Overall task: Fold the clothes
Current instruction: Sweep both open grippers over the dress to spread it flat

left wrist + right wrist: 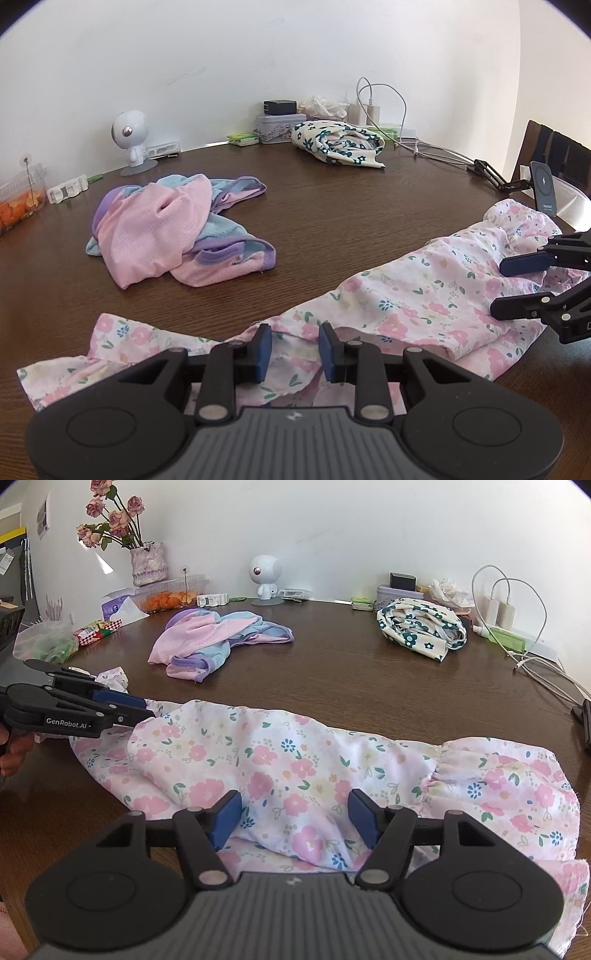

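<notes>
**Floral garment across near table edge, both grippers over it**

Floral garment (295,760): white with pink flowers, lying in a long bunched strip across the lower half of both views, on the brown table (351,679). Gathered seam and ruffle at its right end in the right-wrist view.

Left gripper (295,350): bottom centre of its own view, jaws narrowly apart. Cloth lies under and between the pads; can't tell whether they pinch it. In the right-wrist view it enters from the left edge, tips at the garment's left end, a hand (11,749) behind it.

Right gripper (293,818): bottom centre of its view, jaws set wide, a raised fold of the garment between them, pads not pressing on it. In the left-wrist view it shows at the right edge over the garment's far end.

Further out:
- Pink/purple/blue garment (177,232) crumpled mid-table, left of centre.
- Cream cloth with dark flowers (340,144) bundled near the wall, upper centre.
- White round-headed figurine (129,140) upper left by the wall.
- Chargers and cables (373,107) upper right.
- Vase of roses (147,563) and a clear box with orange contents (170,592), upper left of right-wrist view.
</notes>
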Motion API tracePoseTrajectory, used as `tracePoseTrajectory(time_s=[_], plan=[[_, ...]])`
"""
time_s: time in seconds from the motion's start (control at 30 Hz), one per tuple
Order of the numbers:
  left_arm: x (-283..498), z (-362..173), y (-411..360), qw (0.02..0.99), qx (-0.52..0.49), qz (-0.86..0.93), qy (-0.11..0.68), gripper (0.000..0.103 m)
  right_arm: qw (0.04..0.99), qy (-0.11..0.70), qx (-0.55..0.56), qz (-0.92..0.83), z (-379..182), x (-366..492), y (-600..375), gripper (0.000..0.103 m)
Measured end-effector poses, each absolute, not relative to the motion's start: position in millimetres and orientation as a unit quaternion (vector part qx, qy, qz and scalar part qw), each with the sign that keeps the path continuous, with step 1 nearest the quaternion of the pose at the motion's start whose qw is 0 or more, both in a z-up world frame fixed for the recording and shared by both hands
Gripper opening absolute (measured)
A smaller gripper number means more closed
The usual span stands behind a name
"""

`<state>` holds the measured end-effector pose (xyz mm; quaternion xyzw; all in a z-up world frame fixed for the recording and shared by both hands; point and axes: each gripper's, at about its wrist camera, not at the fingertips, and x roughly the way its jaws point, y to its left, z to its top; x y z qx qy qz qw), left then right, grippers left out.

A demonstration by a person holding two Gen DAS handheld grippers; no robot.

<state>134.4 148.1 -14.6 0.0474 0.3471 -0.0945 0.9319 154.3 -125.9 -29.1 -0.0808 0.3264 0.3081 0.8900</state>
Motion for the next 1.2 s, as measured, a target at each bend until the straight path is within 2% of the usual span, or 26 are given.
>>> tracePoseTrajectory(time_s=[0.13,0.2,0.23,0.33,0.4,0.5,0.57,0.63,0.77,0.97,1.07,1.13,1.2], plan=[[130.3,-6.0,149.0,0.932,0.034,-0.087,0.35,0.027,0.885,0.337,-0.036,0.321,-22.1,160.8,-140.1,0.066],[120.8,7.1,147.3,0.939,0.019,-0.1,0.328,0.029,0.894,0.316,-0.012,0.317,-9.9,154.1,-161.4,0.066],[115.7,14.1,145.2,0.943,0.013,-0.107,0.315,0.034,0.899,0.305,0.0,0.314,-3.9,150.9,-172.1,0.066],[109.7,27.9,120.0,0.948,0.034,-0.123,0.29,0.035,0.916,0.288,-0.006,0.279,3.8,149.0,-198.9,0.067],[112.3,27.6,98.6,0.947,0.057,-0.131,0.287,0.034,0.917,0.298,-0.01,0.265,-1.9,155.6,-209.3,0.063],[122.8,15.1,76.1,0.938,0.062,-0.147,0.307,0.029,0.913,0.312,-0.015,0.262,-13.8,164.2,-218.2,0.051],[128.2,1.4,63.7,0.931,0.075,-0.146,0.327,0.02,0.911,0.317,-0.023,0.264,-19.1,166.7,-221.3,0.051],[129.1,-10.9,57.9,0.925,0.088,-0.137,0.342,0.017,0.911,0.319,-0.036,0.26,-21.5,167.8,-224.9,0.051],[124.1,-15.5,63.1,0.928,0.074,-0.132,0.342,0.016,0.911,0.31,-0.039,0.27,-20.3,163.0,-238.0,0.052],[119.5,-17.8,68.6,0.928,0.067,-0.131,0.342,0.016,0.895,0.29,-0.131,0.314,-10.9,144.5,-228.9,0.051],[117.9,-18.4,70.6,0.929,0.063,-0.132,0.339,0.016,0.889,0.304,-0.163,0.301,-15.7,149.7,-224.8,0.035],[117.2,-18.6,70.8,0.93,0.062,-0.132,0.339,0.016,0.885,0.312,-0.169,0.302,-16.3,153.4,-225.9,0.014],[116.5,-18.8,71.0,0.93,0.062,-0.132,0.338,0.016,0.881,0.316,-0.178,0.303,-16.7,155.4,-228.2,0.012]])
